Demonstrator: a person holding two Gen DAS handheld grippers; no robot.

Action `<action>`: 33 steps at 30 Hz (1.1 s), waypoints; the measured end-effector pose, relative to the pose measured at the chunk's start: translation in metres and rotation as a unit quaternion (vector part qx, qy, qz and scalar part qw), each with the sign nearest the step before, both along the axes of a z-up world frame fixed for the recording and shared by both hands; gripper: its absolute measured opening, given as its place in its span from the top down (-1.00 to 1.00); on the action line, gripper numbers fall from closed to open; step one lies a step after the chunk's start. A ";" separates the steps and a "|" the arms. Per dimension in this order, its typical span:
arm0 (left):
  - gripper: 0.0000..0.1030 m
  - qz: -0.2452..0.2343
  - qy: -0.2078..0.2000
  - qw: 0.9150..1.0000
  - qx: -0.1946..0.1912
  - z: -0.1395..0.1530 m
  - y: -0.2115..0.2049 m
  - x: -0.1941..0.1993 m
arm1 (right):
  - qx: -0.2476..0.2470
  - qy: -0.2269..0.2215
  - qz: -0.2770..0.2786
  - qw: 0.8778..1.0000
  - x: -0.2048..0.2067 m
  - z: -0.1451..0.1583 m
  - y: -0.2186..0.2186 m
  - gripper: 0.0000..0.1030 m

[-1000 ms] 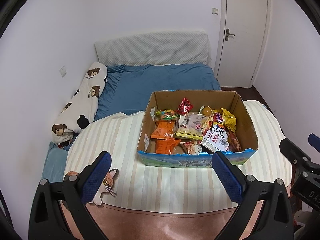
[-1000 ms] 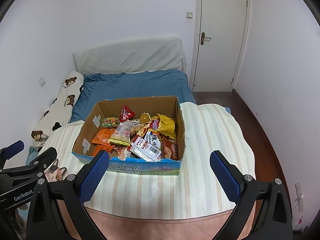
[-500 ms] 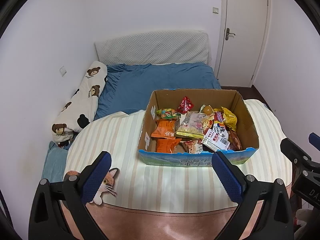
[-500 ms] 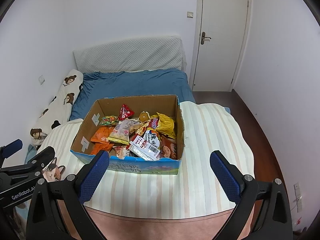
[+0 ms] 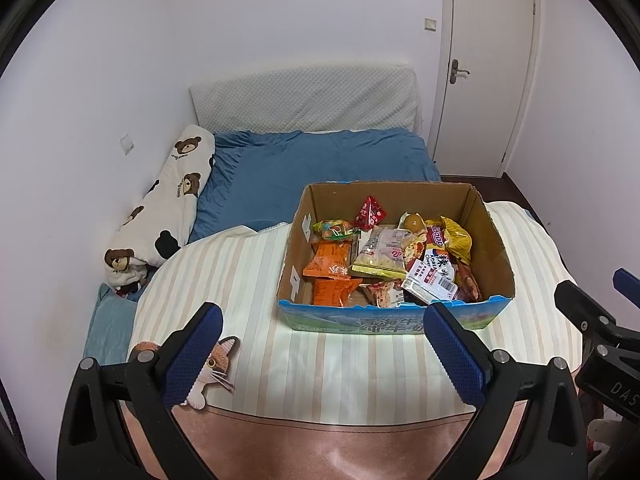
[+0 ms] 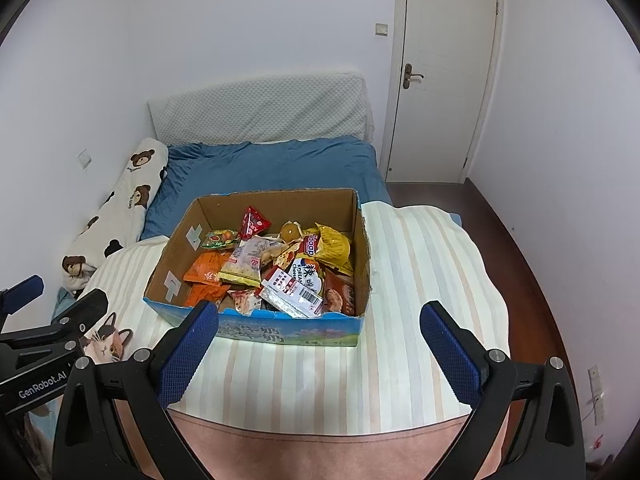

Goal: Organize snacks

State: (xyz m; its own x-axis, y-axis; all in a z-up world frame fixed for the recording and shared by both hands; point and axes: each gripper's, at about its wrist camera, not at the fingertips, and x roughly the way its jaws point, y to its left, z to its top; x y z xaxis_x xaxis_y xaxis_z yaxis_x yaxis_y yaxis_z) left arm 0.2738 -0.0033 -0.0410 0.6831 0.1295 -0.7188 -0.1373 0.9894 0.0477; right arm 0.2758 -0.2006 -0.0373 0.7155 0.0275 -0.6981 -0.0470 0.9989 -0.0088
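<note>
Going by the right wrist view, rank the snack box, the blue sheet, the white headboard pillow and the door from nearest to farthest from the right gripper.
From the right gripper, open and empty:
1. Cardboard snack box, just ahead on the striped blanket, slightly left.
2. Blue sheet, beyond the box.
3. White headboard pillow, against the far wall.
4. Door, far right; its depth against the pillow is too close to call.

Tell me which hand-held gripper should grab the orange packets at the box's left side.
Left, probably. The left hand-held gripper sits open nearer the box's left wall, closer to the orange packets. The right hand-held gripper, also open, lines up more with the cardboard box centre-right.
</note>
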 end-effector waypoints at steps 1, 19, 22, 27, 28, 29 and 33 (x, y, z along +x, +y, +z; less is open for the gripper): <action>-1.00 0.001 0.000 1.000 0.001 0.000 0.000 0.000 | 0.000 0.000 -0.001 1.000 -0.001 0.000 0.000 -0.99; -1.00 -0.002 -0.009 1.000 0.003 0.010 -0.001 -0.005 | 0.004 0.000 -0.002 1.000 -0.003 0.004 -0.003 -0.99; -1.00 -0.004 -0.011 1.000 0.004 0.013 -0.001 -0.006 | 0.003 -0.001 -0.001 1.000 -0.002 0.004 -0.003 -0.99; -1.00 -0.006 -0.016 1.000 0.004 0.017 -0.002 -0.008 | 0.005 -0.003 -0.003 1.000 -0.005 0.007 -0.003 -0.99; -1.00 -0.006 -0.016 1.000 0.005 0.017 -0.003 -0.008 | 0.005 -0.003 -0.003 1.000 -0.005 0.007 -0.003 -0.99; -1.00 -0.007 -0.017 1.000 0.005 0.018 -0.003 -0.008 | 0.004 -0.004 -0.004 1.000 -0.005 0.007 -0.003 -0.99; -1.00 -0.006 -0.017 1.000 0.005 0.018 -0.003 -0.008 | 0.005 -0.005 -0.004 1.000 -0.008 0.008 -0.003 -0.99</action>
